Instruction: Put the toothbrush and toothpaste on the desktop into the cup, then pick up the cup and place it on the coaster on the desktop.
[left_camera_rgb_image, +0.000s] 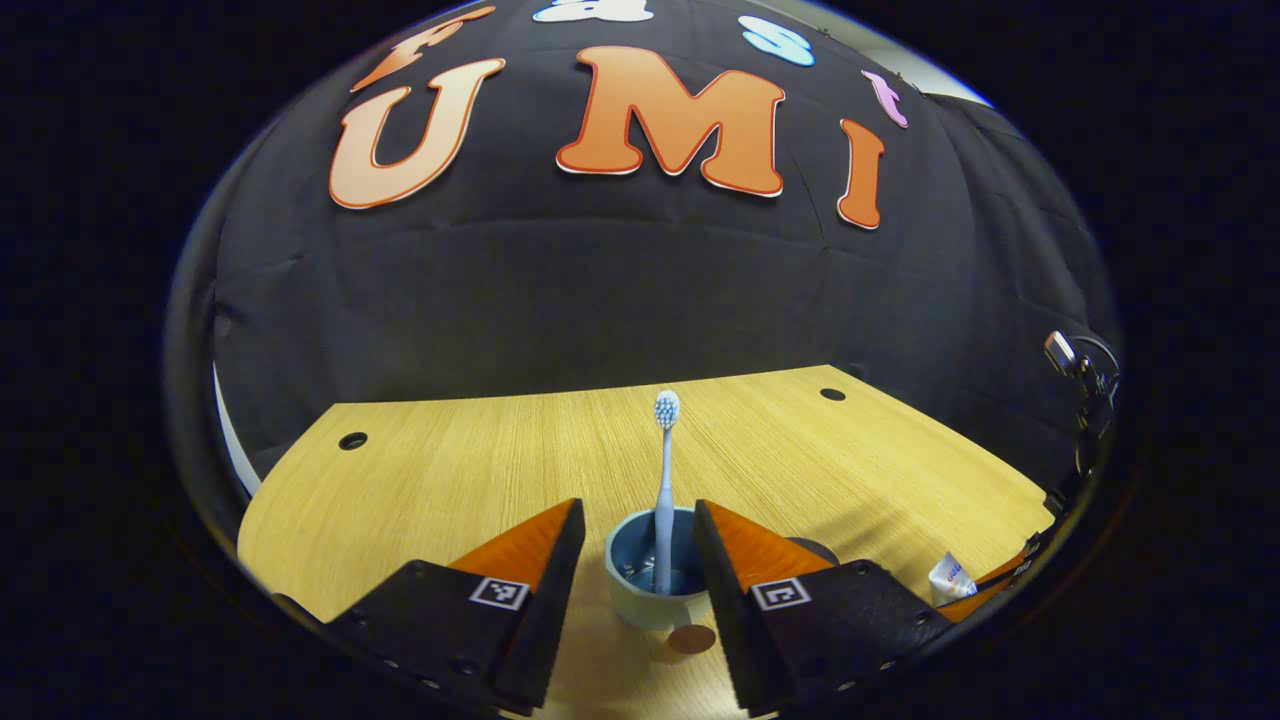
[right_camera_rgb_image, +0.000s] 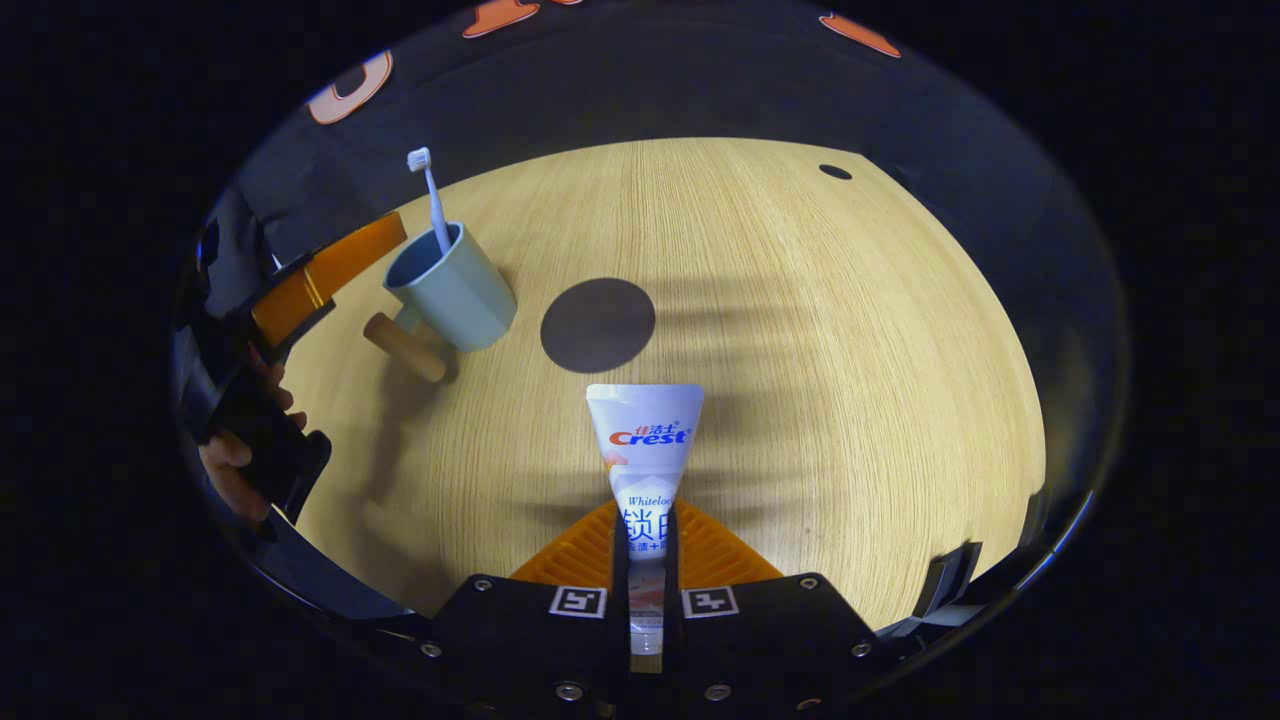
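Toothbrush (left_camera_rgb_image: 664, 490): stands in the cup, bristle head up, leaning against the rim; in the right gripper view (right_camera_rgb_image: 432, 205) its head rises above the cup's mouth.
Cup (left_camera_rgb_image: 650, 590): pale blue-grey, upright on the worktop, with a round wooden handle (right_camera_rgb_image: 403, 347) sticking out at its base; in the right gripper view the cup (right_camera_rgb_image: 455, 290) sits at the left part of the worktop.
Toothpaste (right_camera_rgb_image: 645, 470): white tube held above the worktop, flat crimped end pointing away from the camera, cap end down between the fingers; in the left gripper view its end (left_camera_rgb_image: 951, 578) shows far to the right.
Coaster (right_camera_rgb_image: 598, 324): dark round disc lying flat on the worktop, just beside the cup and apart from it, beyond the toothpaste's far end.
Left gripper (left_camera_rgb_image: 640, 545): released, fingers spread to either side of the cup, not visibly touching it; in the right gripper view it (right_camera_rgb_image: 330, 265) is near the cup's left, with a hand (right_camera_rgb_image: 235, 450) holding it.
Right gripper (right_camera_rgb_image: 645, 560): clenched on the toothpaste, both fingers pressing the tube's lower part.
Worktop (right_camera_rgb_image: 820, 350): light wood grain, with round dark holes near its far corners.
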